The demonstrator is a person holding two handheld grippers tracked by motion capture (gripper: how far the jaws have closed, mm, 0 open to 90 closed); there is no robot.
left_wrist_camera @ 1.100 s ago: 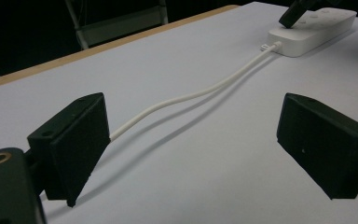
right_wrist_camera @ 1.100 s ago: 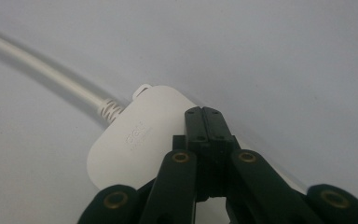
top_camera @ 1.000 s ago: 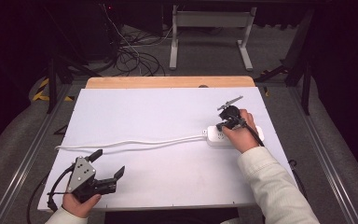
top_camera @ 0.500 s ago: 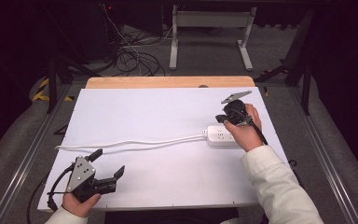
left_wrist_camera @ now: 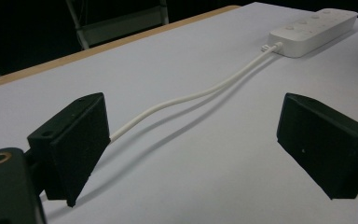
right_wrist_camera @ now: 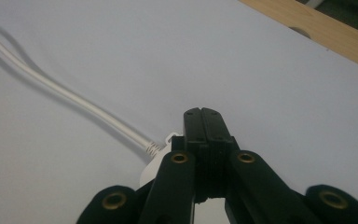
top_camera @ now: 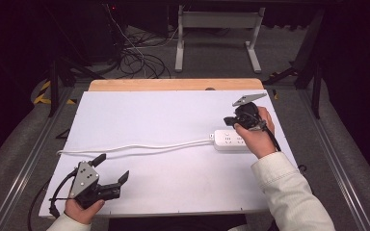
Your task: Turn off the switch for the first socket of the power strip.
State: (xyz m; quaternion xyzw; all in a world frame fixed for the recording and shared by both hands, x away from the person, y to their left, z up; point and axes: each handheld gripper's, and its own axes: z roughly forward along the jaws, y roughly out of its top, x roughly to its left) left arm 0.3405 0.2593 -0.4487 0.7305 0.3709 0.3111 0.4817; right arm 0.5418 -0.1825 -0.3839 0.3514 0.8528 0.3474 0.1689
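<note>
The white power strip [top_camera: 233, 140] lies on the white table [top_camera: 173, 115] at about 3 o'clock, and its cord [top_camera: 135, 147] runs toward 9 o'clock. The right gripper [top_camera: 230, 120] hangs just over the strip with its jaws pressed together, holding nothing. The left gripper [top_camera: 112, 169] waits at 7 o'clock, jaws wide apart. Nothing is plugged in yet, so most of the work looks left to do.

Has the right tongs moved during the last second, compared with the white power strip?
Yes. In the high view the right tongs has lifted and shifted toward the far wooden table edge, away from the power strip, which stayed in place.
</note>
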